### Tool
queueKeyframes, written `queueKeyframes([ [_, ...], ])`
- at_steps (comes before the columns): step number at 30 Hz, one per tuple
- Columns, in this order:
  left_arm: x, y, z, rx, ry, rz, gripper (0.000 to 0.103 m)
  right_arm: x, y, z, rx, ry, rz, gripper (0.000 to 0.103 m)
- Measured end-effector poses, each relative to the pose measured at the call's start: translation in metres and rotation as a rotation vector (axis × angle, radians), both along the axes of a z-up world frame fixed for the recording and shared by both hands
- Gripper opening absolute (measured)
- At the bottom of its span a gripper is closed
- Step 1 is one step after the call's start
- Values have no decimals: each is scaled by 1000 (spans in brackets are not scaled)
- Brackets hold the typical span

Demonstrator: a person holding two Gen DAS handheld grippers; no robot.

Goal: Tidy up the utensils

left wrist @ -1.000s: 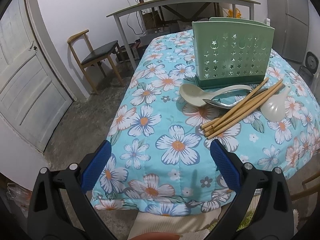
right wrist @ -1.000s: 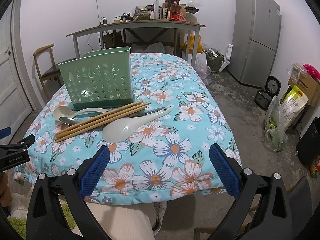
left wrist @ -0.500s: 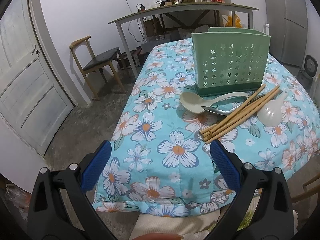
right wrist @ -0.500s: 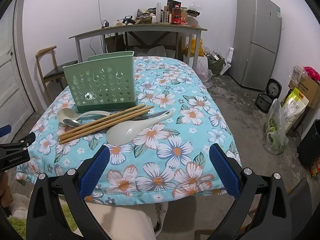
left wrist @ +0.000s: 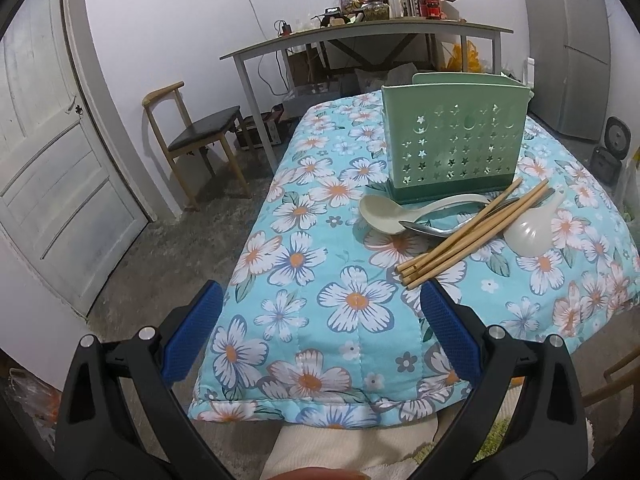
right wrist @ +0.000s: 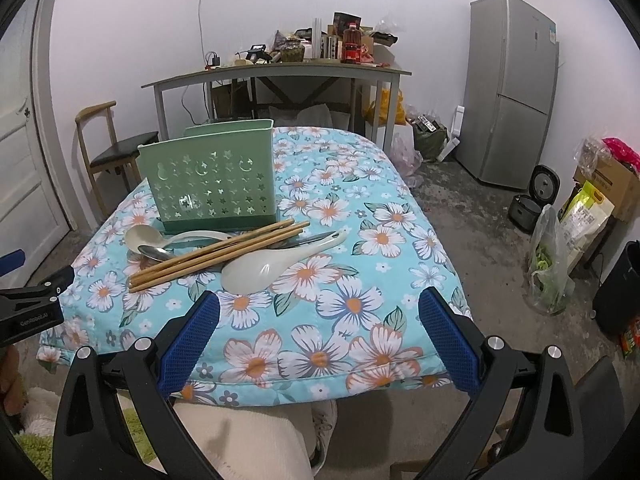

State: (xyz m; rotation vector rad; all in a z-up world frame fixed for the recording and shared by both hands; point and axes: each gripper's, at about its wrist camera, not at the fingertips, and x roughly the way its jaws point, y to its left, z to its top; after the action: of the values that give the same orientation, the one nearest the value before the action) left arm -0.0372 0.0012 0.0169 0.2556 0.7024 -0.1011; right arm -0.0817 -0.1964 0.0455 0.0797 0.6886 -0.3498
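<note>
**Utensils heaped, both grippers empty**

A floral quilt (right wrist: 352,304) covers the table. Toward its far left stands the green holder (right wrist: 210,184); just in front lie two pale ladles (right wrist: 276,260), bamboo chopsticks (right wrist: 216,254) and a metal spoon (right wrist: 154,252), crossed and touching. The left gripper (left wrist: 320,332) and right gripper (right wrist: 316,332) hang at the near edge, jaws wide, holding nothing. Risk: lifting one piece may drag its neighbours; the soft quilt may tip the holder.

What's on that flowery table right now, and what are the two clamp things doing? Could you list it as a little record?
surface: flowered quilt covering a table
holder: green holder, upright, behind the utensils
chopsticks: bundle lying across the spoons
spoons: two pale plastic spoons and one metal spoon, all lying flat
left gripper: open, holding nothing
right gripper: open, holding nothing
</note>
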Motion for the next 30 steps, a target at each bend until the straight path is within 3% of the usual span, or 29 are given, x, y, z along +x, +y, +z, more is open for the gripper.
queueKeyframes([
  [30, 0, -1, -3, -9, 18, -9, 96, -1, 2, -2, 11, 11, -14, 97],
])
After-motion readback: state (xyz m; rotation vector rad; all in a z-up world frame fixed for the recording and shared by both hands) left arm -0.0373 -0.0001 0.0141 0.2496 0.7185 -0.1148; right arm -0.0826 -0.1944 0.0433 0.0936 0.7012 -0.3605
